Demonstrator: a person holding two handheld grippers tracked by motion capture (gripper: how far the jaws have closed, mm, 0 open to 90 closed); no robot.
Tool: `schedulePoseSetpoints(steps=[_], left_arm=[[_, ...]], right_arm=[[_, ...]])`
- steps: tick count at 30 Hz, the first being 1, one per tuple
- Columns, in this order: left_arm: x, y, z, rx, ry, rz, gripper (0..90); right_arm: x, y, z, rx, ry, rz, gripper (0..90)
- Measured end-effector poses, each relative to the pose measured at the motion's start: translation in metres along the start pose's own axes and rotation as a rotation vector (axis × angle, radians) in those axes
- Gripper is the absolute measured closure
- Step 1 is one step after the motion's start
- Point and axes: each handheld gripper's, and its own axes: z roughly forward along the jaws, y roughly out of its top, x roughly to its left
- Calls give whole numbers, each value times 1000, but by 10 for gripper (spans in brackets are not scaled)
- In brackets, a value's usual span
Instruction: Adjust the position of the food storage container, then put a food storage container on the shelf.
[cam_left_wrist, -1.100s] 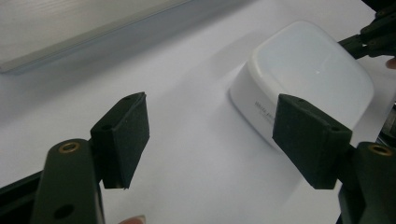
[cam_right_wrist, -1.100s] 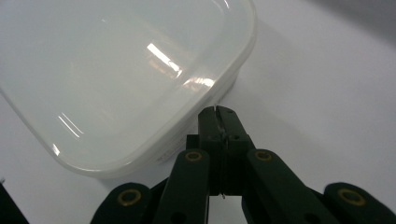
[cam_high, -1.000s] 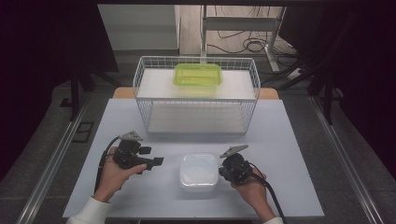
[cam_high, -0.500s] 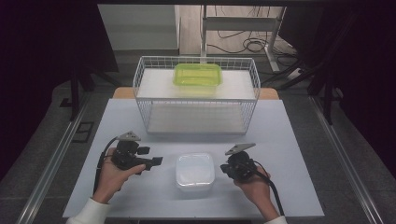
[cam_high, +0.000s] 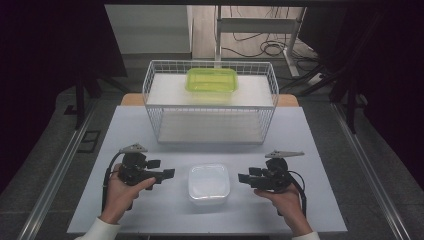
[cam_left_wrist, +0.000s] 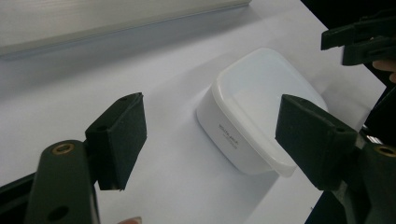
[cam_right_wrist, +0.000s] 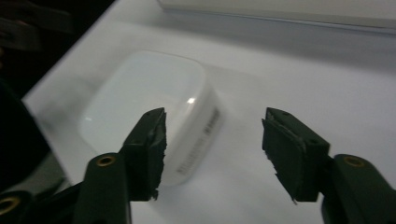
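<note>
A white lidded container (cam_high: 209, 184) sits on the table's front middle, between my two grippers. My left gripper (cam_high: 167, 173) hovers just left of it, open, jaws pointing at it; in the left gripper view the container (cam_left_wrist: 252, 107) lies ahead of the spread pads with nothing between them. On the container's right, my right gripper (cam_high: 243, 177) stands a short gap away. Its jaws have just been opening and hold nothing. In the right gripper view the container (cam_right_wrist: 144, 98) lies beyond the left pad (cam_right_wrist: 152, 140).
A white wire basket (cam_high: 210, 107) stands at the back middle of the table, with a green lidded container (cam_high: 212, 80) on its upper level. The pale table top (cam_high: 320, 150) has free room to the right and left of my hands.
My right gripper has drawn back to the right, away from the container's edge, and its jaws have opened. The left gripper and the container have stayed in place.
</note>
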Motion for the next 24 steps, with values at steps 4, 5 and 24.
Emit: schedulePoseSetpoints(steps=[4, 5, 24], left_arm=[[0, -1, -1, 5, -32, -10, 244], [0, -1, -2, -3, -37, -12, 244], [-2, -10, 13, 28, -88, -113, 245]], right_arm=[[1, 0, 1, -17, 67, 24, 327], [1, 1, 2, -18, 72, 27, 327], [7, -4, 20, 39, 85, 34, 360]])
